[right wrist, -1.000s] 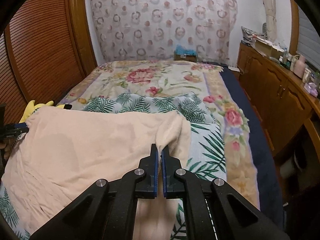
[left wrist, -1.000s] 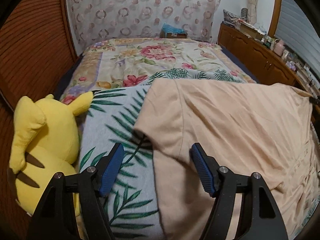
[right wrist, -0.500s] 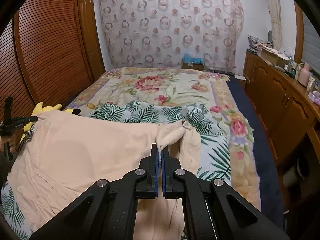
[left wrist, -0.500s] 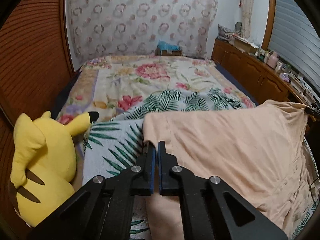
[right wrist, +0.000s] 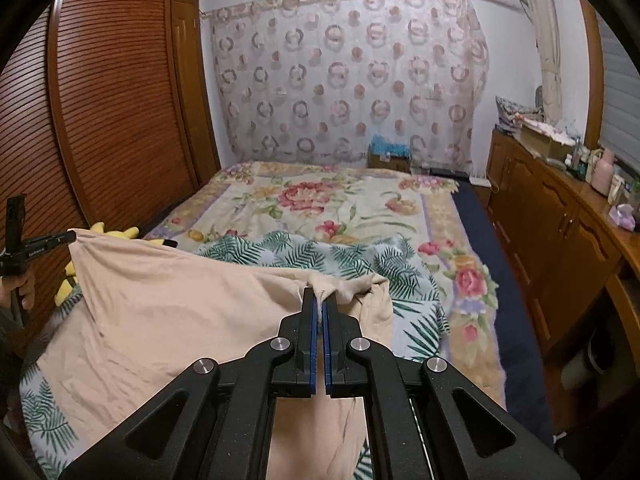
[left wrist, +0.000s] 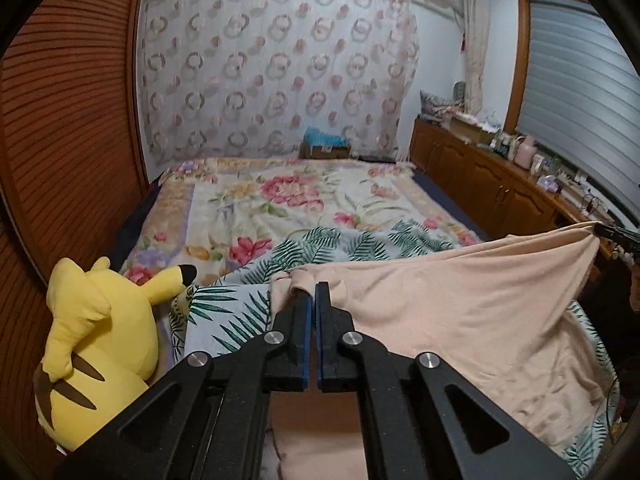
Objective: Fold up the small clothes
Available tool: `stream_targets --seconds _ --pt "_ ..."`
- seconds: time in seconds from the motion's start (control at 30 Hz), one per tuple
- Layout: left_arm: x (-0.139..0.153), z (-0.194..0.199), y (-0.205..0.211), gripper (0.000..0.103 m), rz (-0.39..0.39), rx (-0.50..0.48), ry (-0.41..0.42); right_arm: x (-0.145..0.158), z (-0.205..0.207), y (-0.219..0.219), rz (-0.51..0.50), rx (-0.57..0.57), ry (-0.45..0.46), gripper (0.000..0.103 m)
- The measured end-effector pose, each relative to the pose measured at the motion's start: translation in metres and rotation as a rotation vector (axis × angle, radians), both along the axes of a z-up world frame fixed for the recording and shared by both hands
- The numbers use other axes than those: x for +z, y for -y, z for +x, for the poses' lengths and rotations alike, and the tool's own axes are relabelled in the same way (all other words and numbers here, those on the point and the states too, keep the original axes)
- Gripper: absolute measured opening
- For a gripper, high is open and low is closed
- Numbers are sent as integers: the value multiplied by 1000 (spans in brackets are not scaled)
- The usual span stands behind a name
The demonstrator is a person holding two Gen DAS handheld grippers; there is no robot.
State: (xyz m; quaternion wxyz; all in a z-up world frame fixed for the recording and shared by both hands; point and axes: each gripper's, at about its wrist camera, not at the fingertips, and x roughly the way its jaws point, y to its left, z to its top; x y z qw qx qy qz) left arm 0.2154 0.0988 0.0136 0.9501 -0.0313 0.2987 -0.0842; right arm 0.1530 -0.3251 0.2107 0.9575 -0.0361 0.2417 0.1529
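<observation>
A peach-coloured garment [left wrist: 460, 312] hangs stretched above the bed, its lower part draped on the leaf-print blanket [left wrist: 224, 312]. My left gripper [left wrist: 313, 292] is shut on the garment's left top corner. My right gripper [right wrist: 320, 298] is shut on the right top corner of the garment [right wrist: 180, 312]. Each gripper shows at the far edge of the other's view, the right one [left wrist: 612, 234] and the left one [right wrist: 44, 240]. The cloth between them is raised and taut.
A yellow plush toy [left wrist: 96, 340] sits at the bed's left edge beside the slatted wooden wardrobe [right wrist: 100, 120]. A floral bedspread [left wrist: 288, 200] covers the far bed. A wooden cabinet [right wrist: 560, 248] with small items runs along the right. A patterned curtain [right wrist: 352, 80] hangs behind.
My left gripper shut on the garment's corner. Both grippers then rose, lifting the top edge of the garment off the bed and stretching it between them.
</observation>
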Motion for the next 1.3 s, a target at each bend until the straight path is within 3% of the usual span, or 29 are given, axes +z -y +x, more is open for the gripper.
stream_targets --seconds 0.33,0.57,0.73,0.83,1.1,1.2,1.3 --pt "37 -73 -12 2 -9 17 77 12 -71 7 -38 4 62 2" --pt "6 -126 -20 2 -44 9 18 -18 -122 16 -55 40 23 2" --pt "-16 -132 -6 2 -50 -21 -32 -49 -111 16 -41 53 -47 2" --pt "-13 -127 10 2 -57 -53 -33 -53 -96 3 -22 80 -59 2" --pt "14 -129 43 2 -77 -131 25 -31 -80 -23 24 185 19 2" --pt "12 -132 45 2 -86 -132 25 -23 -88 -17 63 190 95 2" --pt "3 -134 39 2 -94 -116 5 -35 -90 1 69 157 79 2"
